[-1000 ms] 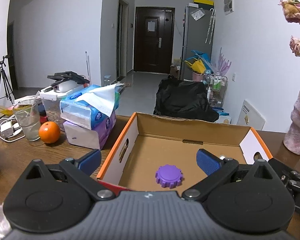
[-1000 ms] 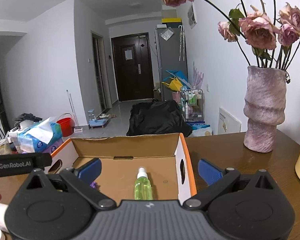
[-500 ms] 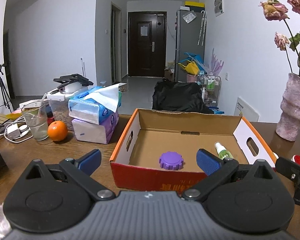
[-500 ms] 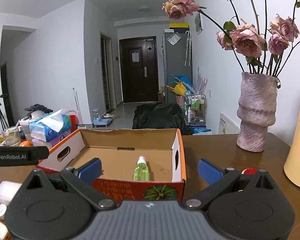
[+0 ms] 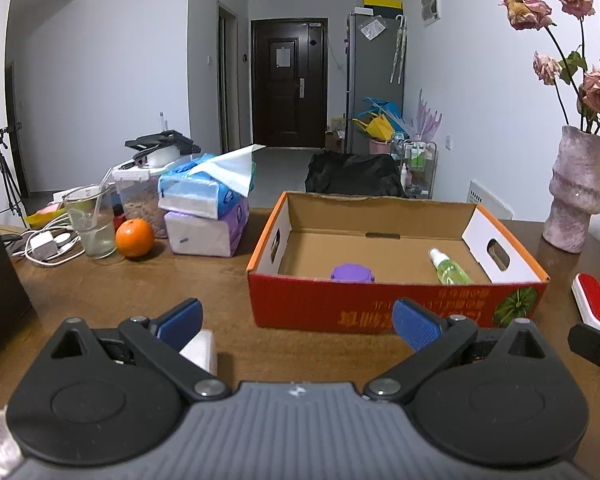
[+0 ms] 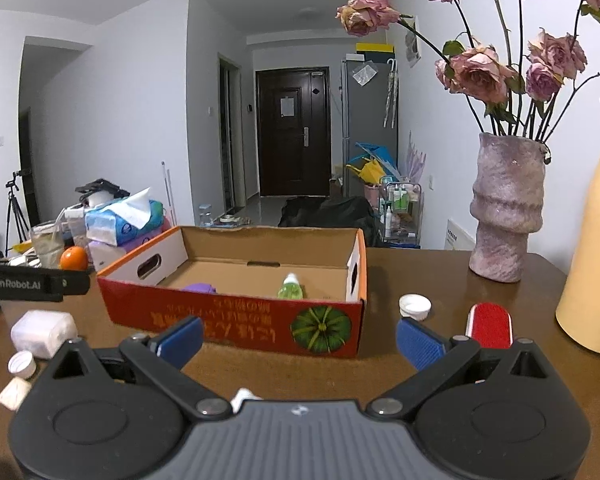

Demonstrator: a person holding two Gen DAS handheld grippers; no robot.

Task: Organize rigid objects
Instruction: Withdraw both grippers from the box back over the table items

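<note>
A red cardboard box (image 5: pixel 380 308) (image 6: pixel 236 322) stands open on the wooden table. Inside lie a purple ridged lid (image 5: pixel 353 273) (image 6: pixel 199 288) and a small green spray bottle (image 5: pixel 448 268) (image 6: pixel 290 288). My left gripper (image 5: pixel 298 322) is open and empty, in front of the box, with a white block (image 5: pixel 200 350) by its left finger. My right gripper (image 6: pixel 300 338) is open and empty before the box. A red and white brush (image 6: pixel 490 326) (image 5: pixel 594 304) lies right of the box. A white cap (image 6: pixel 415 305) and a white container (image 6: pixel 44 332) lie on the table.
Left of the box are tissue packs (image 5: pixel 208 208), an orange (image 5: pixel 135 232), a glass (image 5: pixel 90 224) and a charger with cables (image 5: pixel 44 246). A pink vase of roses (image 6: pixel 506 208) and a yellow bottle (image 6: pixel 592 240) stand at the right. Small white caps (image 6: pixel 22 364) lie at front left.
Both grippers have pulled back from over the box, so its red front wall and the table before it now show. Both stay open and empty.
</note>
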